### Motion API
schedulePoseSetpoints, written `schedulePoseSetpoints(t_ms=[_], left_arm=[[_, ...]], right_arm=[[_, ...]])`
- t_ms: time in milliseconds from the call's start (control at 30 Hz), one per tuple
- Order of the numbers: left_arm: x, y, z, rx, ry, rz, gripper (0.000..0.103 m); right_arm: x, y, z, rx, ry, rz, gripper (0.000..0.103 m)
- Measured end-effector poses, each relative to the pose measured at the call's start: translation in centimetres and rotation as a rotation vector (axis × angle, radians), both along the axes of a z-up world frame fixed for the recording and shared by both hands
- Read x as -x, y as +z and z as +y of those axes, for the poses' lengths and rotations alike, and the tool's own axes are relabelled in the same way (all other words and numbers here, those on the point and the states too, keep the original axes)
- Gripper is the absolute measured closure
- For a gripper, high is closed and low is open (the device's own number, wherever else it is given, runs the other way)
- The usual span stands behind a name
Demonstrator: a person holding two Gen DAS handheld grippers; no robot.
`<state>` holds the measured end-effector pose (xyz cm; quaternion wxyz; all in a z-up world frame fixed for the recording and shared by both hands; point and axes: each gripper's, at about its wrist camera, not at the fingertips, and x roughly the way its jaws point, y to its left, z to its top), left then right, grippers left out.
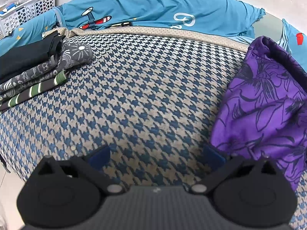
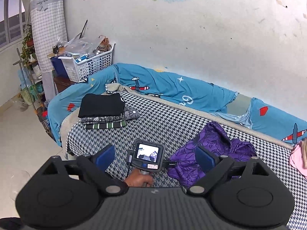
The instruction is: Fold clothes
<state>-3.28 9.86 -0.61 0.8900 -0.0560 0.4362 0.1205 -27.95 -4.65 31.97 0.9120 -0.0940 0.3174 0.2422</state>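
Houndstooth cover (image 1: 144, 88) is spanning the bed, with a blue cartoon-print sheet (image 1: 153, 5) bunched along its far edge against the wall. Purple floral garment (image 1: 264, 103) is lying crumpled and unfolded on the cover at the right; in the left wrist view its lower edge is draping just past the right fingertip, but the cloth is not sitting between the fingers. Left gripper (image 1: 156, 156) is hovering over bare houndstooth with its blue pads spread wide and nothing between them. Right gripper (image 2: 155, 157) is likewise standing with fingers wide apart, gripping nothing; through the gap its camera is catching the left hand (image 2: 139, 180) holding the other tool's handle. Stack of folded clothes (image 2: 103, 111) is resting at the far left corner of the cover, black piece on top, grey patterned and green-striped pieces beneath, well apart from the purple garment. White basket (image 2: 88, 61) is standing beyond the bed's corner. Pink cloth (image 2: 298, 157) is showing at the right edge.
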Motion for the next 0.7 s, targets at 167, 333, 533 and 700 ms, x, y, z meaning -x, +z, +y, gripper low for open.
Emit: schedulePoseSetpoints(t_ms=[167,333,533,700], left_arm=[[0.0,0.1,0.1,0.007,0.004,-0.005,0.000],[0.2,0.5,0.0,0.012,0.002,-0.023,0.000],[0.2,1.0,-0.2,0.025,-0.003,-0.042,0.000],[0.0,1.4,-0.5,0.031,-0.021,-0.054,0.000]], right_arm=[[-3.3,-1.0,-1.8,-0.047,-0.077,0.054,0.008],[-7.8,-3.7,-4.3,-0.103,-0.156,0.120,0.008],[-12.6,-7.8,-7.4,-0.183,-0.161,0.155,0.008],[-16.6,-11.8,-9.5,-0.215,-0.183,0.133,0.012]])
